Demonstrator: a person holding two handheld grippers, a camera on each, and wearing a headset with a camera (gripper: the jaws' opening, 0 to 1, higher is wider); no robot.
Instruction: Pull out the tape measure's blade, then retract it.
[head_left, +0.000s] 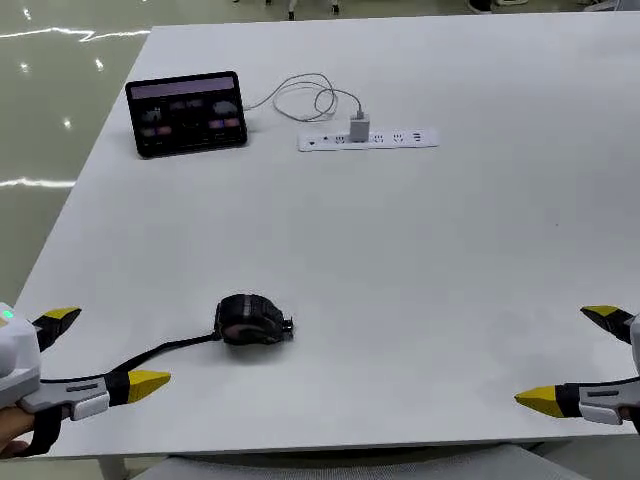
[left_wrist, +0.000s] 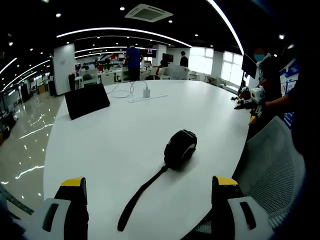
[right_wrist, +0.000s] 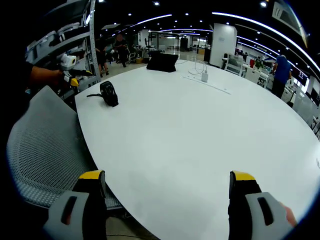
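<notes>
**Tape measure lying free on the bench, both grippers wide**

We are holding the left hand-held gripper (head_left: 105, 348) at the near left edge of the bench (head_left: 420, 260). Its yellow-tipped jaws are standing wide apart and gripping nothing. The right hand-held gripper (head_left: 570, 356) is hovering at the near right edge, well apart from the left one. Its jaws are also spread wide and holding nothing.

The tape measure (head_left: 252, 320) is lying on the bench in front of the left hand-held gripper, near it but not touching it. It is a dark, rounded case. Its black wrist strap (head_left: 165, 350) is trailing across the white surface toward the left jaws. In the left gripper view the strap's end is lying between the two jaw tips, and the case is sitting further ahead, slightly right of centre.

At the far side of the bench a dark tablet (head_left: 187, 112) is standing propped up with its screen lit. To its right a white power strip (head_left: 368, 140) is lying flat with a white charger (head_left: 359, 128) plugged into it. A looped white cable (head_left: 305, 98) is running from the charger toward the tablet. A grey mesh chair (right_wrist: 45, 145) is standing at the near edge of the bench.
</notes>
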